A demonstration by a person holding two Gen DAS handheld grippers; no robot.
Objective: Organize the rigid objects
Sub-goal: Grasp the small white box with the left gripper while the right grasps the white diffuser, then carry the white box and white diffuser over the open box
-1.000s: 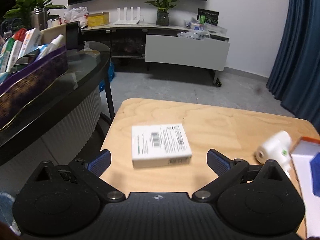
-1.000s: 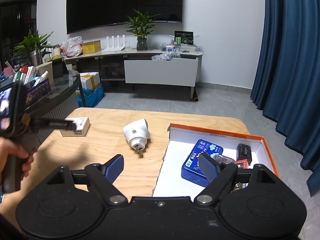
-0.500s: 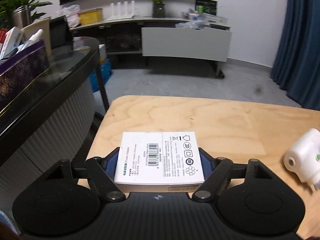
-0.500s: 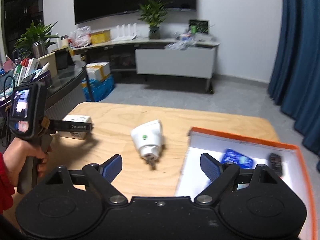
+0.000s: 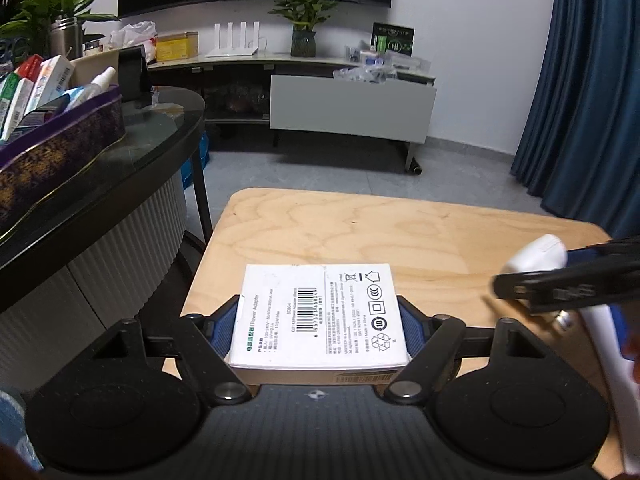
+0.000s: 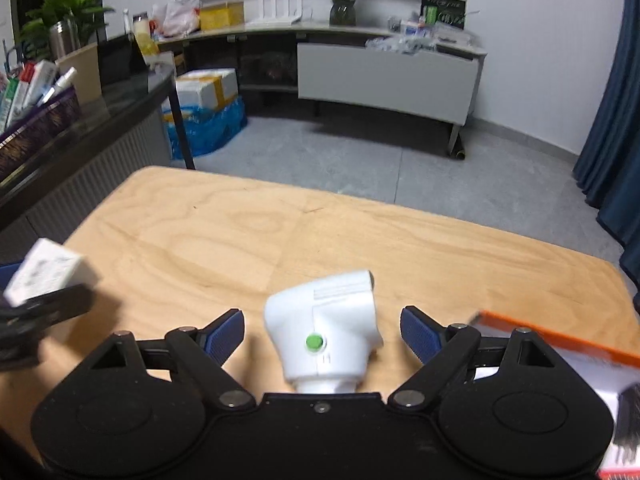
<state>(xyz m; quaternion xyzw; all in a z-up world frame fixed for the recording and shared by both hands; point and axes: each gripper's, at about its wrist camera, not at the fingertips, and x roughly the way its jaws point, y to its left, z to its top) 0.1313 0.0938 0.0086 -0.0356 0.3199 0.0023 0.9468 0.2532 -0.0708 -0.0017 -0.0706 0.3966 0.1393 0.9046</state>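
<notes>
My left gripper (image 5: 319, 322) is shut on a flat white power adapter box (image 5: 316, 300), its blue pads pressed against both long sides near the left edge of the wooden table (image 5: 420, 236). The same box (image 6: 44, 276) shows at the left of the right wrist view. A white plug adapter (image 6: 328, 320) with a green button lies on the table between the fingers of my right gripper (image 6: 322, 320), which is open with a gap on each side. From the left wrist view the plug (image 5: 536, 256) and the right gripper's fingers (image 5: 560, 284) appear at the right.
An orange-rimmed white box tray (image 6: 544, 336) holding small items sits at the table's right end. A dark glass side table (image 5: 132, 160) with a purple box of tubes (image 5: 60, 136) stands to the left. Cardboard boxes in blue bags (image 6: 208, 120) rest on the floor beyond.
The left gripper went from wide open to closed on the white box. The right gripper moved left and down from over the tray until the plug lay between its fingers.
</notes>
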